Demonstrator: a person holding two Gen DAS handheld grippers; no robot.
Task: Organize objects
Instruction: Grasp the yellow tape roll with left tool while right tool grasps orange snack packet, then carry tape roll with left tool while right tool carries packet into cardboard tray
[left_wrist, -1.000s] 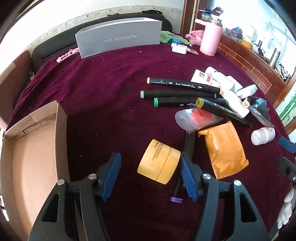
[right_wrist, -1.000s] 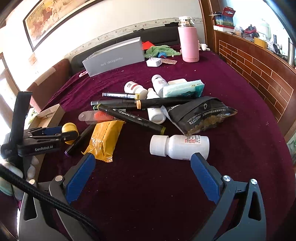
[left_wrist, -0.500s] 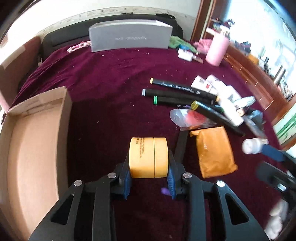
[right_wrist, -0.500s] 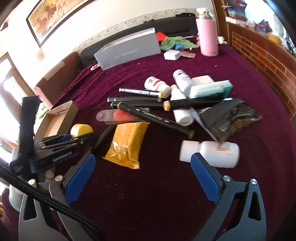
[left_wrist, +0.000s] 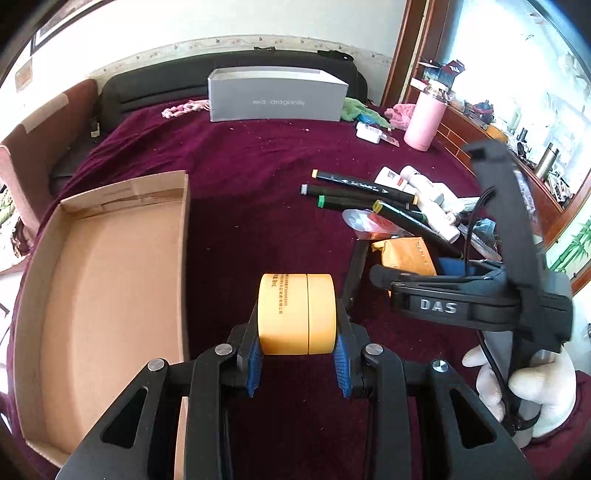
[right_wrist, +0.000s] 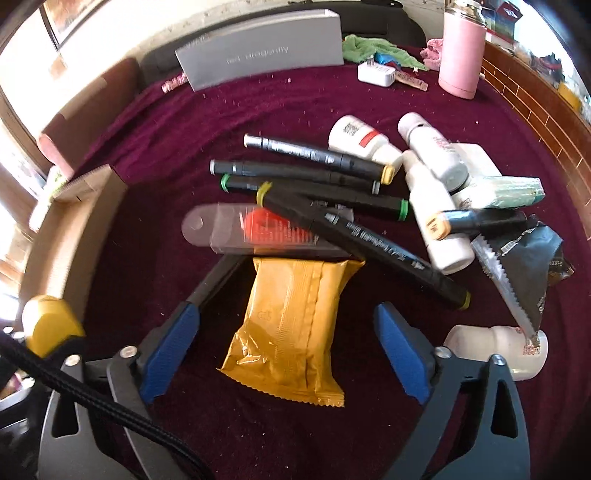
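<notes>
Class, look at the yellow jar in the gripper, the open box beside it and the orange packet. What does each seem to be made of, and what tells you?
Yellow jar: probably plastic, smooth and matte, with printed text and a lid seam.
Open box: corrugated cardboard, dull brown, with folded flaps.
Orange packet: likely glossy plastic film, crinkled and shiny, with serrated sealed ends.

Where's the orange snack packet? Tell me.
In the right wrist view, the orange snack packet lies between the right gripper's closing, not yet touching fingers, just below the clear tube.
</notes>
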